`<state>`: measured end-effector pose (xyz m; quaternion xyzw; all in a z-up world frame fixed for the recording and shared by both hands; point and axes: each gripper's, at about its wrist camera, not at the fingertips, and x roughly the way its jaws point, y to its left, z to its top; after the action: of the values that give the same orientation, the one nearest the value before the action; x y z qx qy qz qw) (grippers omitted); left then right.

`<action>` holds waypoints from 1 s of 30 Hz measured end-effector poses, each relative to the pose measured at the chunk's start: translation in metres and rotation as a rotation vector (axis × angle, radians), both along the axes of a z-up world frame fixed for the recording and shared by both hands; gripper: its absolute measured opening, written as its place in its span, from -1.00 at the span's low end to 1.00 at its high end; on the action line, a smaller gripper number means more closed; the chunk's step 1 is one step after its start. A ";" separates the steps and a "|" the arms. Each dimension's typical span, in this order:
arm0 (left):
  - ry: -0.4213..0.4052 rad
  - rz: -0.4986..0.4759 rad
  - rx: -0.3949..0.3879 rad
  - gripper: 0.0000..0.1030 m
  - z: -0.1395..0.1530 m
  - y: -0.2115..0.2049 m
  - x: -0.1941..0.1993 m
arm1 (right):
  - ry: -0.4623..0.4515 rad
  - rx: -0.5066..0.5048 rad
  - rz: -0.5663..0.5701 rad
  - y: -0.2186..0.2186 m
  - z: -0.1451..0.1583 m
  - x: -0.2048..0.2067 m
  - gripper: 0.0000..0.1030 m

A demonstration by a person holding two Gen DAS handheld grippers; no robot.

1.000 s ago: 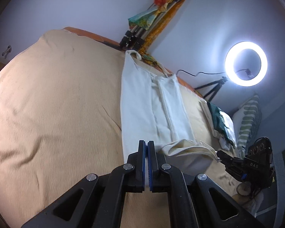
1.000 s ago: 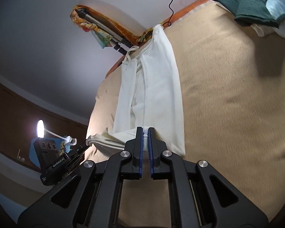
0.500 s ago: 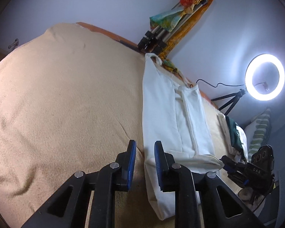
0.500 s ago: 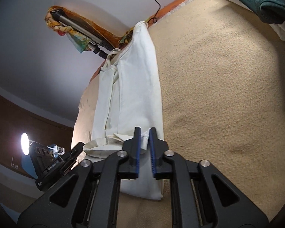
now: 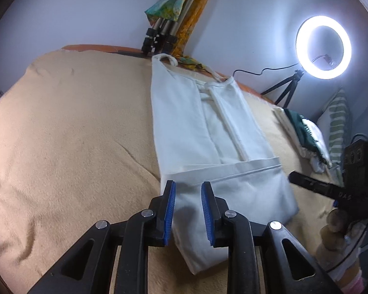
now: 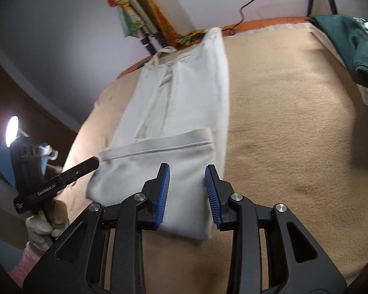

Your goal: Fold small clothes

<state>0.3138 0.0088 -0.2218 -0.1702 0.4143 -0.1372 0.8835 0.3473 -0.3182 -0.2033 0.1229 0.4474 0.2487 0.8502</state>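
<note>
- Your left gripper (image 5: 188,209) has its jaws wide apart, nothing between them; it sits over the near end of the white garment (image 5: 208,132).
- Your right gripper (image 6: 187,196) is likewise spread wide and holds nothing, also over that near end.
- Garment lies lengthwise on the tan blanket (image 5: 68,132), side panels folded in, bottom hem turned up over the body, straps at the far edge.
- Ring light (image 5: 323,47) lit beyond the bed; green cloth (image 6: 348,41) well to the right.
</note>
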 end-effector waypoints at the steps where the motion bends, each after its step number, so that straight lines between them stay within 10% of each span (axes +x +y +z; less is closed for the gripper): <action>1: 0.003 0.004 -0.012 -0.51 -0.001 0.002 0.001 | -0.016 -0.007 -0.009 -0.002 0.001 0.001 -0.36; 10: 0.033 0.048 -0.015 -0.14 -0.005 0.013 0.000 | -0.002 -0.007 0.018 0.006 -0.011 0.015 -0.36; 19: -0.002 0.023 0.030 -0.95 -0.002 0.001 0.002 | -0.040 -0.077 0.022 0.017 -0.008 0.007 -0.82; 30: -0.071 0.029 0.145 -0.94 0.006 -0.013 0.014 | -0.046 -0.101 -0.051 0.001 -0.004 -0.002 -0.94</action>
<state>0.3277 -0.0042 -0.2161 -0.1068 0.3889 -0.1002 0.9096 0.3454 -0.3175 -0.2074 0.0854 0.4365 0.2066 0.8715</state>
